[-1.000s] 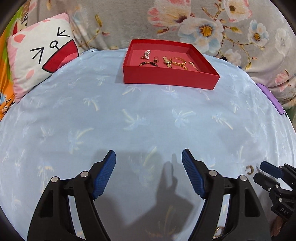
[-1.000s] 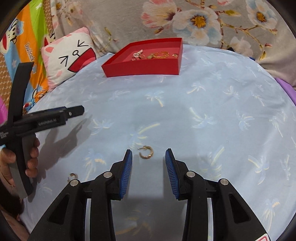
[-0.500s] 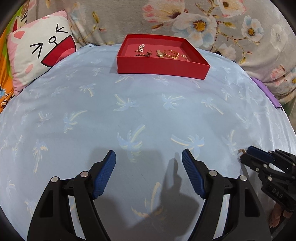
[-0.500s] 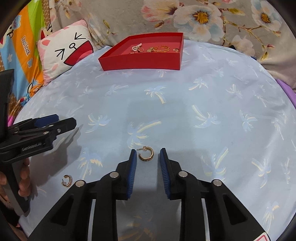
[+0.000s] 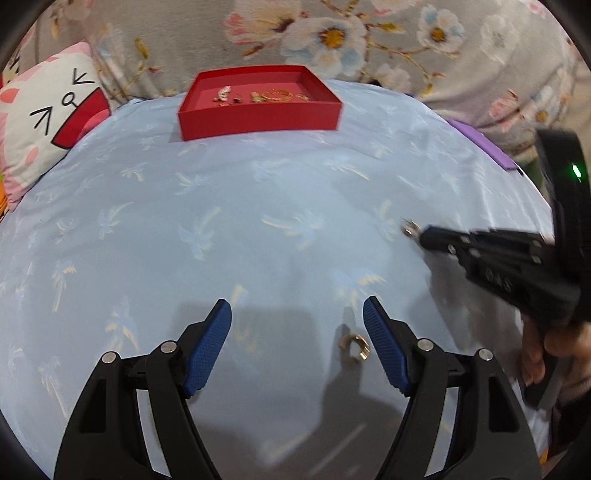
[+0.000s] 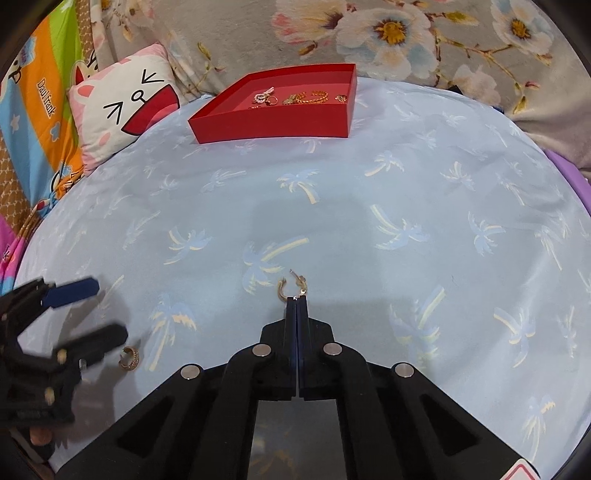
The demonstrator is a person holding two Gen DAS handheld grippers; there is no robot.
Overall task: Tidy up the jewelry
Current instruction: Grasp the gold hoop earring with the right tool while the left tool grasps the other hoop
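A gold hoop earring (image 6: 293, 287) on the pale blue palm-print sheet stands pinched at its near edge by my right gripper (image 6: 296, 299), whose jaws are fully together. In the left wrist view that gripper (image 5: 423, 234) shows from the side, the hoop earring (image 5: 408, 227) at its tip. A second, wider gold earring (image 5: 352, 345) lies on the sheet between the fingers of my open left gripper (image 5: 296, 304), close to the right finger and untouched. The right wrist view has this earring (image 6: 129, 358) beside the left gripper (image 6: 107, 310). The red tray (image 5: 258, 122) at the far side holds several gold pieces.
A white cat-face pillow (image 5: 48, 125) lies left of the red tray (image 6: 273, 125). Floral fabric (image 6: 388, 33) rises behind it. A purple flat thing (image 5: 487, 147) sits at the right edge, and a colourful cartoon blanket (image 6: 37, 110) at the far left. A hand (image 5: 546, 347) holds the right gripper.
The right jaws closed onto the hoop earring, which tipped up at the tips. The left gripper swung towards the right gripper, bringing the second earring between its open fingers.
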